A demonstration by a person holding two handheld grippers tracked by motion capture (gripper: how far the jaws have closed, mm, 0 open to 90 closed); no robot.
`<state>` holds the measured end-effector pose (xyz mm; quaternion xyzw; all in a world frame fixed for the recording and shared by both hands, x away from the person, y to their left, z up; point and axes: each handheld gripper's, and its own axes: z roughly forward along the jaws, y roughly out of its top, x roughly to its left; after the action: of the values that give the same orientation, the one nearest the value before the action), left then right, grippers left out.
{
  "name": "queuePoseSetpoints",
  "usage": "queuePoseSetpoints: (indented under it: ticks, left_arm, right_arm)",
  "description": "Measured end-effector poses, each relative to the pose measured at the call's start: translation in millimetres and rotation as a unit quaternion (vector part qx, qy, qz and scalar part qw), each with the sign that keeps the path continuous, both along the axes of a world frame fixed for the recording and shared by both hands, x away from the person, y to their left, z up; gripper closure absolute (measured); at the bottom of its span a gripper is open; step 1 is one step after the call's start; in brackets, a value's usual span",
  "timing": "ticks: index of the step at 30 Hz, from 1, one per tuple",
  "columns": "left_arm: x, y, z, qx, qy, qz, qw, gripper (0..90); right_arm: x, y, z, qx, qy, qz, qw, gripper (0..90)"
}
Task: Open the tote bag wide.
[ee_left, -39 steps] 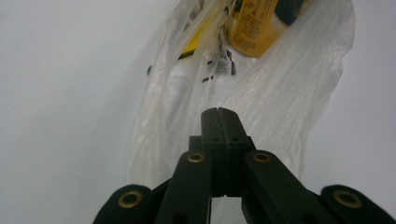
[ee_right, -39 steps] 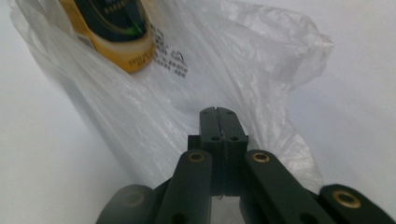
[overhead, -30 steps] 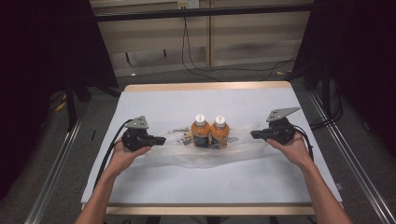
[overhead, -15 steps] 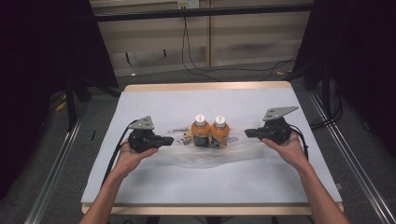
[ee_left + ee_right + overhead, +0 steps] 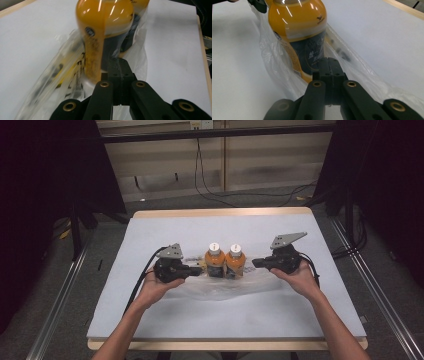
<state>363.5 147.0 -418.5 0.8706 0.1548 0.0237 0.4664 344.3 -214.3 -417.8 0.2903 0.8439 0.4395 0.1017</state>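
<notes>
From above I see two orange bottles (image 5: pixel 224 260) standing side by side, touching, mid-worktop (image 5: pixel 150 320), inside a clear plastic bag (image 5: pixel 220 287) that lies crumpled around their bases. My left claw (image 5: pixel 196 269) sits just left of them; its jaws are pressed together, and in the left gripper view a fold of the bag film lies over their tips (pinched or just draped, I cannot tell). My right claw (image 5: pixel 257 263) is just right of the bottles, jaws likewise clenched together, tips against the bag by the nearer bottle (image 5: pixel 299 35).
</notes>
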Motion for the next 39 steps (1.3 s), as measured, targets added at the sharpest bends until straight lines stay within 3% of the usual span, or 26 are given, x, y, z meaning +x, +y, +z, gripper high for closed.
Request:
queuePoseSetpoints:
  ticks: [8, 12, 16, 19, 26, 29, 30, 33, 34, 39]
  left_arm:
    - [-6.5, -23.2, -5.8, 0.005, -0.004, -0.003, 1.0000, 90.0]
    - [-10.5, -31.4, -6.7, 0.000, -0.008, -0.008, 0.9999, 90.0]
    - [-12.8, -40.9, -10.9, 0.020, -0.014, -0.009, 0.9997, 90.0]
    - [-11.3, -46.7, -16.6, 0.016, -0.013, -0.011, 0.9997, 90.0]
    - [-12.4, -55.4, -23.7, 0.030, -0.022, -0.002, 0.9993, 90.0]
    - [-12.7, -57.2, -26.2, 0.021, -0.025, 0.003, 0.9995, 90.0]
    - [-13.0, -57.5, -26.3, 0.031, -0.029, 0.004, 0.9991, 90.0]
    - [-12.8, -59.3, -30.8, 0.025, -0.026, 0.007, 0.9993, 90.0]
    - [-12.4, -60.0, -32.8, 0.036, -0.029, 0.010, 0.9989, 90.0]
    - [-12.9, -63.1, -40.9, 0.047, -0.030, 0.008, 0.9984, 90.0]
  right_arm:
    - [13.2, 18.2, -3.6, -0.004, 0.004, 0.006, 1.0000, 90.0]
    - [18.1, 25.1, -7.0, -0.021, 0.005, 0.000, 0.9998, 90.0]
    - [26.3, 30.6, -6.4, -0.028, 0.007, 0.001, 0.9996, 90.0]
    - [33.4, 32.5, -7.1, -0.032, 0.011, -0.001, 0.9994, 90.0]
    - [44.1, 41.3, -15.5, -0.033, 0.023, 0.006, 0.9992, 90.0]
    - [48.2, 46.7, -20.0, -0.037, 0.030, 0.007, 0.9988, 90.0]
    - [49.9, 48.5, -21.6, -0.037, 0.031, 0.010, 0.9988, 90.0]
    - [54.2, 50.1, -26.9, -0.037, 0.037, 0.007, 0.9986, 90.0]
    - [55.1, 50.0, -28.1, -0.035, 0.039, 0.007, 0.9986, 90.0]
    - [59.4, 51.7, -34.9, -0.036, 0.045, 0.005, 0.9984, 90.0]
